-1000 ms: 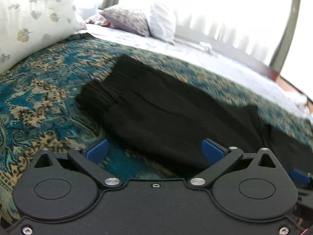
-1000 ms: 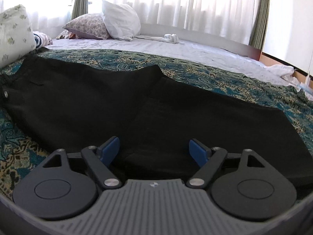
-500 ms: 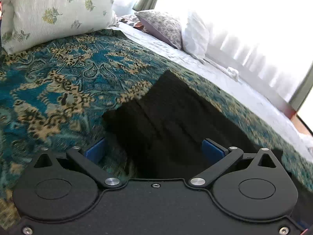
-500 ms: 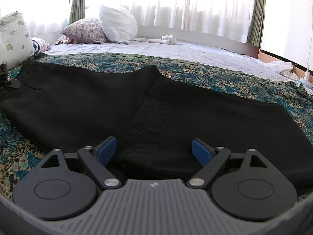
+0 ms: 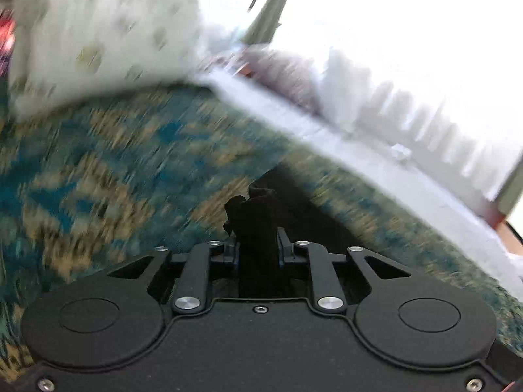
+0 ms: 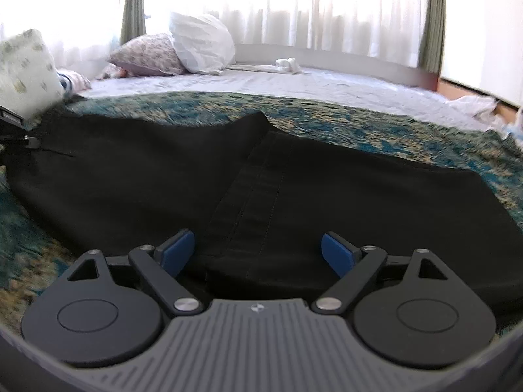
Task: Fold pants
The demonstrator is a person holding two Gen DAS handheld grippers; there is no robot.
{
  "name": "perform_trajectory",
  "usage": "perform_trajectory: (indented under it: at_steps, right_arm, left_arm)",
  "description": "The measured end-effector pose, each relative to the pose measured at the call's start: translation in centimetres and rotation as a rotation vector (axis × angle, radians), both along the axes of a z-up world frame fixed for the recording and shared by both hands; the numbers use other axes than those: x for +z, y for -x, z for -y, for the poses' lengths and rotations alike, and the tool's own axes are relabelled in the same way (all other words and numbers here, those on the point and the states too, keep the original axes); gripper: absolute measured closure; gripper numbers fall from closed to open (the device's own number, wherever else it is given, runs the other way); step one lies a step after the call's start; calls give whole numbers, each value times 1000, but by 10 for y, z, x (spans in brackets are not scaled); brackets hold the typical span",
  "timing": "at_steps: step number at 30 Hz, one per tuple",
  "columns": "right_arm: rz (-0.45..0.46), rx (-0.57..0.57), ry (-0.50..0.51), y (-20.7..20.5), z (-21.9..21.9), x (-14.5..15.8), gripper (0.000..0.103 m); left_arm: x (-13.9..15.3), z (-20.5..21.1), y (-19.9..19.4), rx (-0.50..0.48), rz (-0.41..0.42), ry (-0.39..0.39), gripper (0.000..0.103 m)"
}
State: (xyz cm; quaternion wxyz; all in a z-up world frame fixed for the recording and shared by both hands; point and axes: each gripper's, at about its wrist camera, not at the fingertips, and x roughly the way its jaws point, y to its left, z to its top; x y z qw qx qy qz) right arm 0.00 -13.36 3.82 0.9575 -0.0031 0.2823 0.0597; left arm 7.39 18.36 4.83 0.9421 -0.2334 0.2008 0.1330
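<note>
Between the left claw (image 5: 257, 251), spread earlier, now pinched pants (image 5: 258, 225); right claw (image 6: 258, 250) spread.

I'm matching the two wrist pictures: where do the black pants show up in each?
Left wrist: a bunched edge of the black pants sits low at centre, pinched in the left gripper.
Right wrist: they spread flat across the middle, beyond the open right gripper.
Shared landmark: the floral pillow, upper left in both.
</note>
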Motion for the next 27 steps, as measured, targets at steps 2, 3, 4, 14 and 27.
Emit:
perform_trajectory:
  at_steps: [2, 3, 4, 14, 27]
  right_arm:
    - [15, -8, -72, 4, 16, 11, 10]
    - [24, -24, -95, 6, 25, 17, 10]
    - [38, -45, -114, 9, 35, 24, 10]
    - [151, -413, -177, 57, 188, 61, 12]
    - [195, -628, -367, 115, 300, 34, 13]
  left_arm:
    - [21, 20, 4, -67, 61, -72, 86]
    - [33, 34, 5, -109, 91, -110, 86]
    - [44, 48, 7, -148, 117, -140, 86]
    - [99, 269, 9, -605, 255, -332, 86]
    - [-7, 498, 46, -1026, 53, -484, 76]
